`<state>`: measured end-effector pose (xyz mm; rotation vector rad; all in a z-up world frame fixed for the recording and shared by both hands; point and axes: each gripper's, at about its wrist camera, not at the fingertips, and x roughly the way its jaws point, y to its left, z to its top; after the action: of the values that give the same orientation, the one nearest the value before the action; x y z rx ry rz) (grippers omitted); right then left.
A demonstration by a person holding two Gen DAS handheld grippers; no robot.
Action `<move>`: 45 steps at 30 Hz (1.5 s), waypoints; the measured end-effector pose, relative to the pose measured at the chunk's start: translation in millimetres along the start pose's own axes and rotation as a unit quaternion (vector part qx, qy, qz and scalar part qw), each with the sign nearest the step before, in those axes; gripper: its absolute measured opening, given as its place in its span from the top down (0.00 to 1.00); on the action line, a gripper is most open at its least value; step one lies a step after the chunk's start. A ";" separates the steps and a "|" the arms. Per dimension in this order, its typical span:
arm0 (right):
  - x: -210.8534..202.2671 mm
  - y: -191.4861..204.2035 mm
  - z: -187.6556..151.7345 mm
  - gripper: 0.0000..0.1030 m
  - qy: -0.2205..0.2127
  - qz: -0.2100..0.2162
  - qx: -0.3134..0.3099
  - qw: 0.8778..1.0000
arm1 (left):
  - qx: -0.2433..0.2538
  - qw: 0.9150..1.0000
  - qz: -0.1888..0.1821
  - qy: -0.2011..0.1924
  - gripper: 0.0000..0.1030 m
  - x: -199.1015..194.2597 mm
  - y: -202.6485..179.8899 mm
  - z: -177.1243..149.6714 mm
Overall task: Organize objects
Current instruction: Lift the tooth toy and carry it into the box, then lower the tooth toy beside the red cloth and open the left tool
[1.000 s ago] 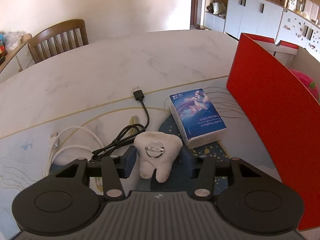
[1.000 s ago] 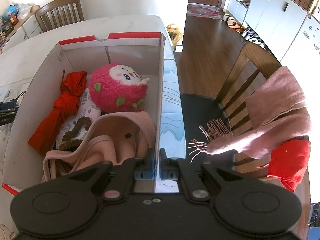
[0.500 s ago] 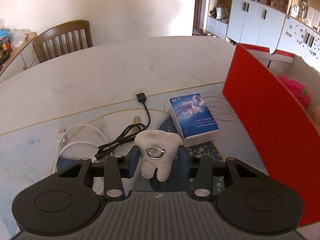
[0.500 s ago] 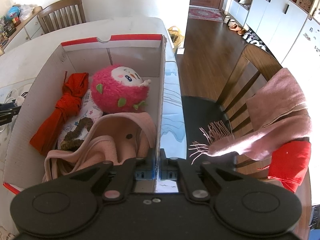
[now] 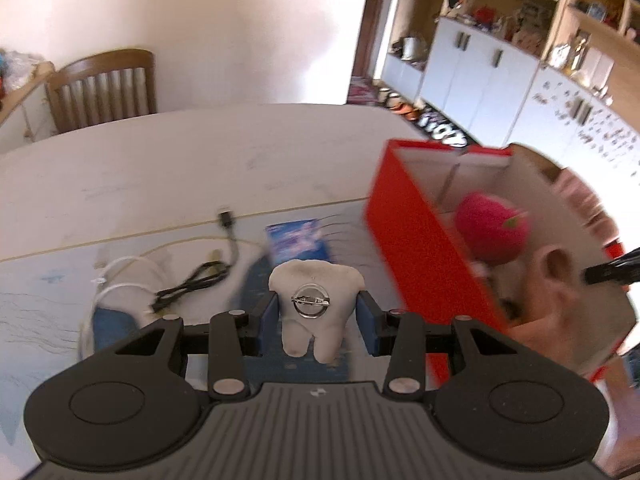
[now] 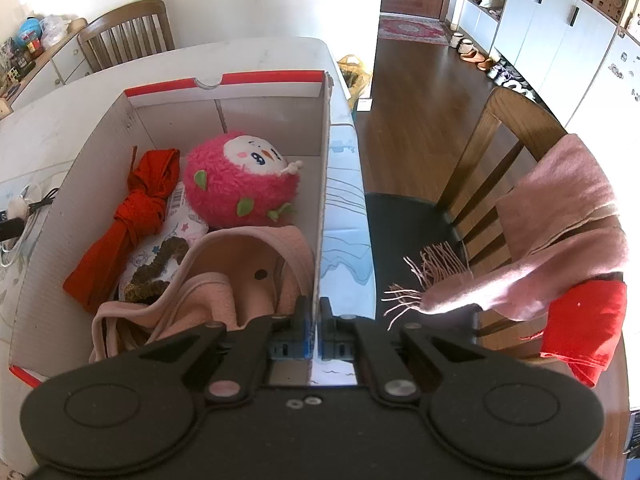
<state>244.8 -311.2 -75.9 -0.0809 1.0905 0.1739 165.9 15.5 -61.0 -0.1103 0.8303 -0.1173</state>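
Closest to me, my left tool (image 5: 316, 314) is clamped on the tooth-shaped plush (image 5: 314, 304), its blue pads pressing both flanks; the jaws have just been closing a little onto it. A second ago the plush sat low over the bench (image 5: 160, 168) by the cables; now it hangs clear above it, and the black cable (image 5: 192, 284), white cable (image 5: 116, 280) and blue tissue pack (image 5: 298, 242) have dropped away beneath and look smaller. The red box (image 5: 416, 248) has swung further into view on the right, so I can now see inside to the pink round plush (image 5: 490, 228).

My right tool (image 6: 314, 320) has not moved: its jaws are together, pinching the box's right wall (image 6: 325, 184) at the near rim. Inside the box, near to far, lie a pink bag (image 6: 240, 264), a red knotted cloth (image 6: 136, 208) and the pink plush.
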 end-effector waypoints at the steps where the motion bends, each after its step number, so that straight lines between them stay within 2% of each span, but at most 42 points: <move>1: 0.0 0.6 -0.1 0.97 -0.001 0.000 -0.001 1.000 | 0.002 1.000 -0.008 0.000 0.60 -2.8 -5.4 2.8; 8: -0.8 0.3 -0.9 0.97 -0.005 0.002 -0.009 1.000 | 0.055 0.996 -0.064 0.000 0.60 -16.0 -57.5 19.1; 16: -1.6 -0.2 -1.1 0.97 -0.008 0.004 -0.011 1.000 | 0.107 0.990 -0.091 0.015 0.60 -3.9 -110.0 30.6; 23: -1.6 0.5 -0.4 0.96 -0.011 0.005 -0.013 1.000 | 0.146 0.984 -0.093 0.035 0.60 16.0 -145.0 38.7; 31: -2.7 1.6 -1.2 0.96 -0.012 0.005 -0.018 1.000 | 0.163 0.980 -0.084 0.073 0.60 50.0 -160.6 41.4; 36: -3.5 0.9 -1.5 0.96 -0.012 0.007 -0.020 1.000 | 0.184 0.975 -0.068 0.104 0.60 73.9 -167.7 37.4; 41: -3.8 1.8 -2.6 0.95 -0.012 0.007 -0.026 1.000 | 0.207 0.970 -0.050 0.118 0.60 92.8 -175.3 36.5; 45: -4.1 2.1 -2.5 0.95 -0.011 0.008 -0.028 1.000 | 0.213 0.966 -0.051 0.138 0.60 105.9 -178.3 33.7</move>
<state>240.4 -309.9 -73.3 -0.1207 1.0645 0.2195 250.9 -174.4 -90.0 0.2754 1.0587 -0.4133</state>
